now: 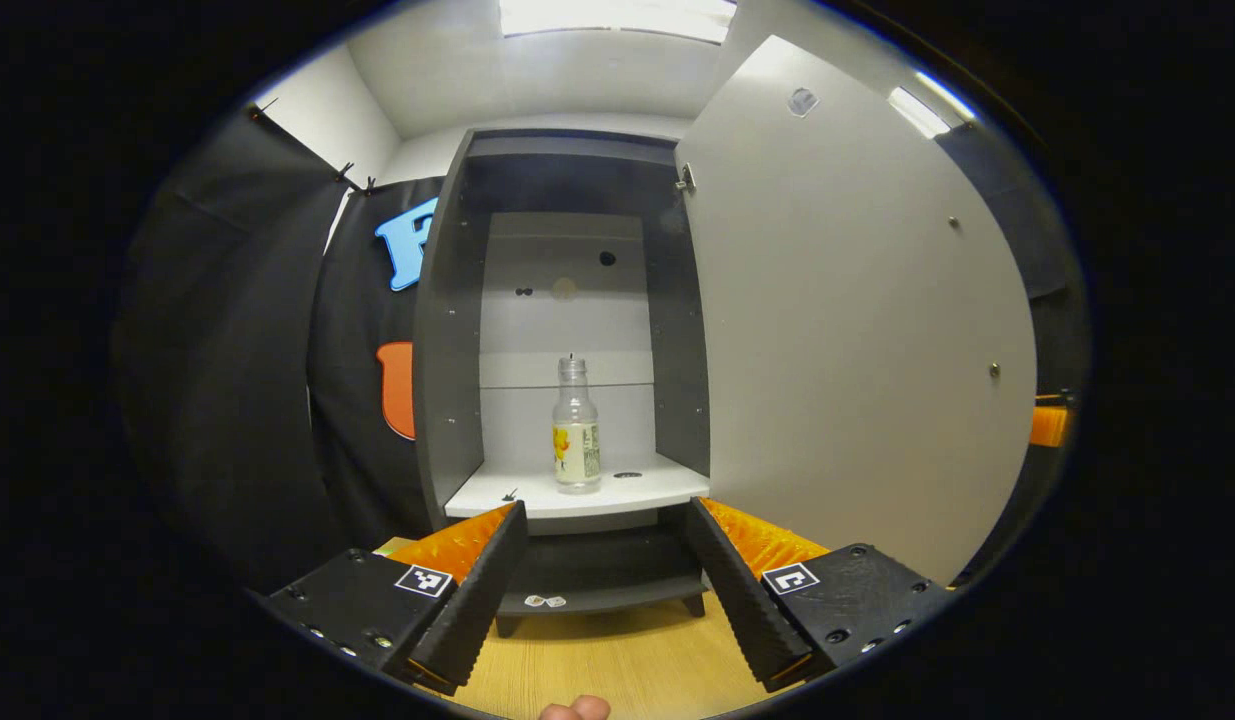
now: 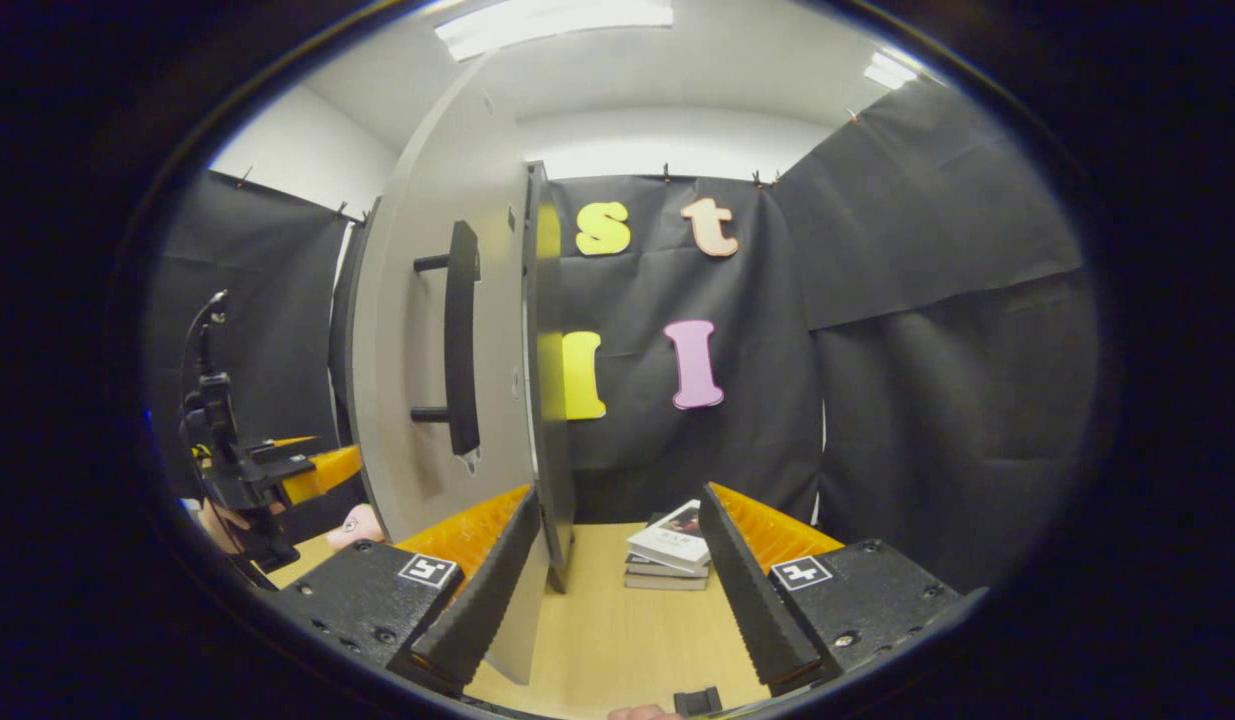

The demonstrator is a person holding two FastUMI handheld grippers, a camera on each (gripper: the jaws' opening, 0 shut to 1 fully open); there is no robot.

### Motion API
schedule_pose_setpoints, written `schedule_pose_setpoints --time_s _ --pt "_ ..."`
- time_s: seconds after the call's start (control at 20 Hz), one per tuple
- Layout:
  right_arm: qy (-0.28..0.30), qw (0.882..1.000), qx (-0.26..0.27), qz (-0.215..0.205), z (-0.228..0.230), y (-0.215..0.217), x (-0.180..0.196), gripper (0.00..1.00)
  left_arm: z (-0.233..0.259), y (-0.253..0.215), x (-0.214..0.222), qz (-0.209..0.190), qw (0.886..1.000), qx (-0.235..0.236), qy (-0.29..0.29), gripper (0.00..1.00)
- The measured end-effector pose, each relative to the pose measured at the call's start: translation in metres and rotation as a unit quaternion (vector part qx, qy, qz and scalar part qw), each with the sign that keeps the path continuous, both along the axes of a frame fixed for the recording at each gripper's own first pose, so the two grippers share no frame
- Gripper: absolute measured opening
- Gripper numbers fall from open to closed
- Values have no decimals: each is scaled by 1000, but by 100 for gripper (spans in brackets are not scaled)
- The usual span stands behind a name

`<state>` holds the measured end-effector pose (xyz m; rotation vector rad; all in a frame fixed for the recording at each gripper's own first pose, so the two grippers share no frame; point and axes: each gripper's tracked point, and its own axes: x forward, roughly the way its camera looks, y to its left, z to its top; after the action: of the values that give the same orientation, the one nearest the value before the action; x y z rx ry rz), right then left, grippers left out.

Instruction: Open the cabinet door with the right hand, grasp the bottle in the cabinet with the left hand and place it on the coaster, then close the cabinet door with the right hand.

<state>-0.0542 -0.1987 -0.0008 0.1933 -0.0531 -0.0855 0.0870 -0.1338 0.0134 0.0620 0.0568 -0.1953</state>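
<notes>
Inside the open cabinet point(image 1: 567, 300), on its pale shelf point(image 1: 637, 490), the clear labelled bottle point(image 1: 576, 428) stands upright, dead ahead of the left gripper point(image 1: 605, 575), whose fingers gape wide and empty, while the right gripper point(image 2: 617, 580), likewise wide, straddles the cabinet door point(image 2: 542, 400) edge.

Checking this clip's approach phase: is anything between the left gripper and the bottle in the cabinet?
Nothing visible. In the left gripper view the cabinet door is swung open to the right, and the bottle stands alone and upright on the shelf, straight ahead of the open left gripper.
</notes>
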Motion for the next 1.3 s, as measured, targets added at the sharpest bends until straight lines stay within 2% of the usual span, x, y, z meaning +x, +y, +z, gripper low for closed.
schedule_pose_setpoints --time_s 0.25,0.5,0.85,1.05,1.3 --pt "20 999 0 -26 -16 -15 -6 99 18 7 66 11 1000 -27 -2 96" --pt "37 998 -3 -42 -21 -24 -6 99 40 8 130 15 1000 -10 -21 96" --pt "60 996 -5 -68 -34 -37 -10 100 37 8 217 25 999 12 -18 96" --pt "71 994 2 -89 -41 -48 -14 99 30 2 251 24 999 35 -12 96" --pt "78 992 9 -103 -45 -54 -17 99 20 8 274 36 999 27 2 96"
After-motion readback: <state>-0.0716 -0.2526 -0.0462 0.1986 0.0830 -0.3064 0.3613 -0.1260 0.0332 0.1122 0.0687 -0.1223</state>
